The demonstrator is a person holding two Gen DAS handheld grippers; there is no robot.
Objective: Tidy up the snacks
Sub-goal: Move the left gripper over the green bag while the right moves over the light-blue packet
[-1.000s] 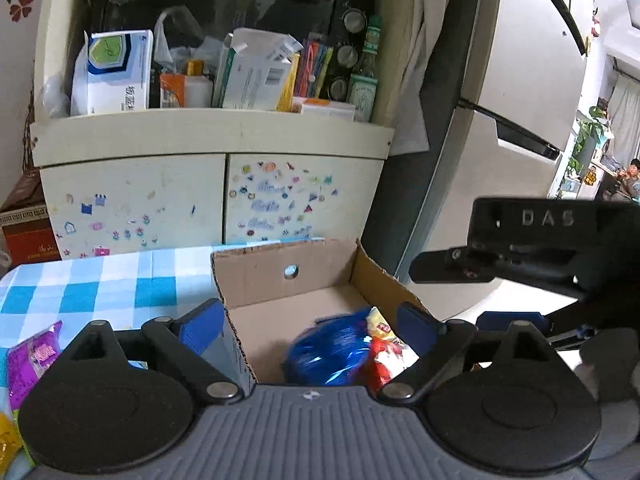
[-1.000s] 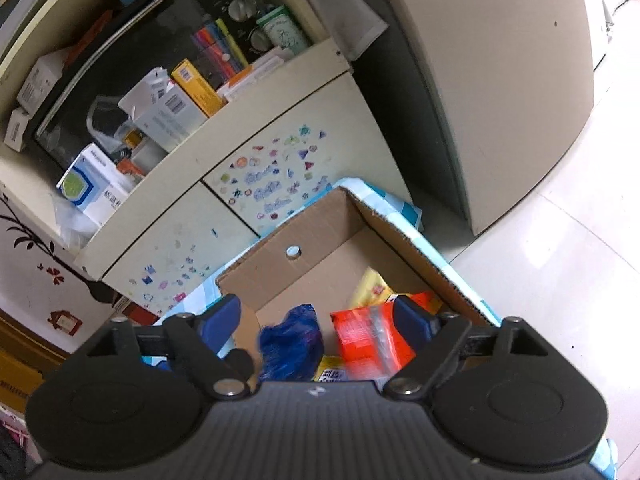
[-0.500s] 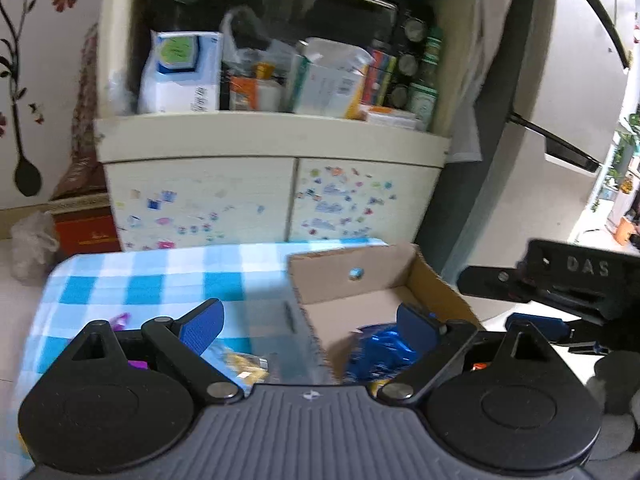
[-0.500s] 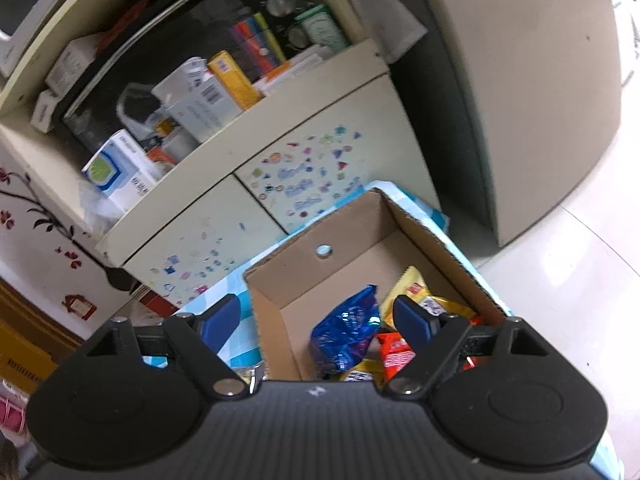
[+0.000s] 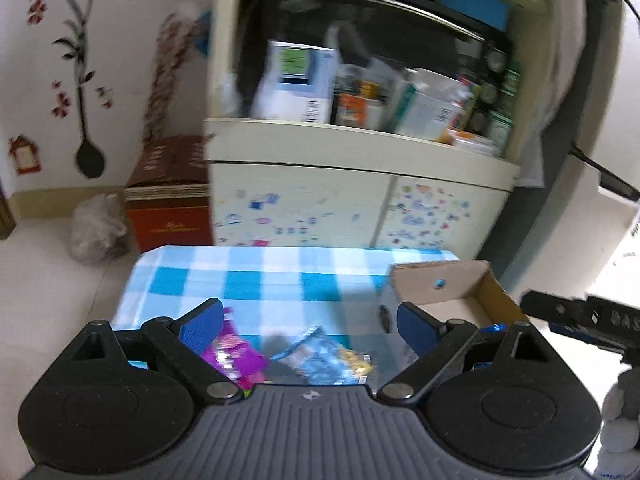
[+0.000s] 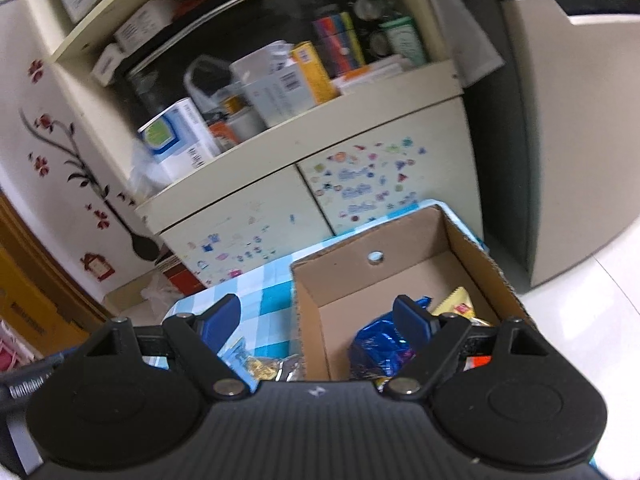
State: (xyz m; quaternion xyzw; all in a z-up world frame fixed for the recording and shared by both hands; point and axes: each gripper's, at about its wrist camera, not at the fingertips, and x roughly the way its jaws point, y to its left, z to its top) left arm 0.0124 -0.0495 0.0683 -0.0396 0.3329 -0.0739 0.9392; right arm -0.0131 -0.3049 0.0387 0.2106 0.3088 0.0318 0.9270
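Note:
An open cardboard box (image 6: 404,240) (image 5: 460,280) stands on the right of a blue-checked tablecloth (image 5: 256,276). Inside it lie a shiny blue packet (image 6: 380,340) and a yellow packet (image 6: 460,306). On the cloth, left of the box, lie a purple packet (image 5: 232,354), a light-blue packet (image 5: 320,354) and a yellow one (image 5: 354,358). My left gripper (image 5: 310,322) hangs open above those loose packets, nothing between its fingers. My right gripper (image 6: 318,318) is open too, straddling the box's left wall; it also shows at the right edge of the left wrist view (image 5: 580,316).
Behind the table stands a cream cabinet (image 5: 340,196) with stickered doors and a shelf crowded with boxes and bottles. A red carton (image 5: 168,200) and a plastic bag (image 5: 96,226) sit on the floor at left. A fridge (image 6: 572,120) stands right of the box.
My left gripper has swung left from over the box to over the loose packets on the cloth. The right gripper shifted slightly left and rolled, staying over the box. Both stayed open.

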